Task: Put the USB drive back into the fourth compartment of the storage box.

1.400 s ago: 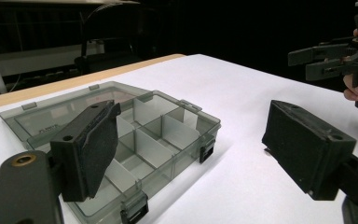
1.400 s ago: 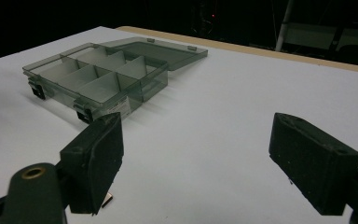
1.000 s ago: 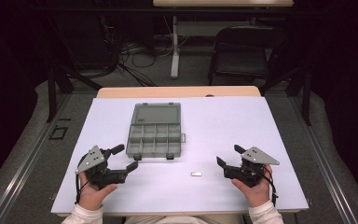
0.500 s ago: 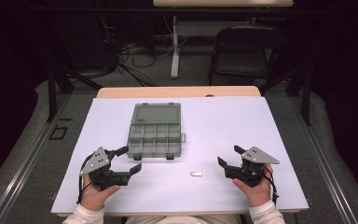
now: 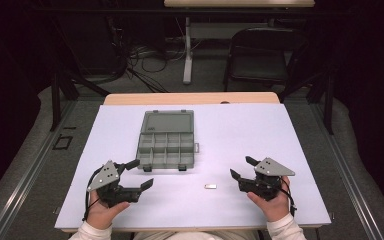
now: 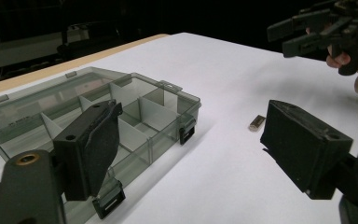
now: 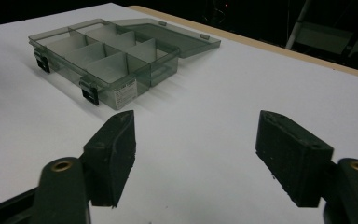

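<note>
Dark room w/ chairs and cables behind; a white-covered bench [image 5: 300,150] carries the work. An open compartment box [image 5: 166,142] of smoky clear plastic lies mid-bench, lid folded back, its compartments apparently bare. A small silvery part [image 5: 210,186] lies on the bare sheet, near the box's front right corner, between the two hands and closer to the right one.

Left tongs [image 5: 141,174] are held just beside the box's front left corner, jaws apart w/ nothing between them; they have just been closing. Right tongs [image 5: 242,167] are held right of the part, jaws likewise apart and empty, also just narrowed.

Risks, as judged: the part is tiny and flat, so it could be skidded across the smooth sheet or flicked off the pads if approached too steeply or pinched off-centre. The light box could be nudged by the left tongs, given the closeness. If dropped from too high, the part could bounce over a divider into the wrong compartment.
</note>
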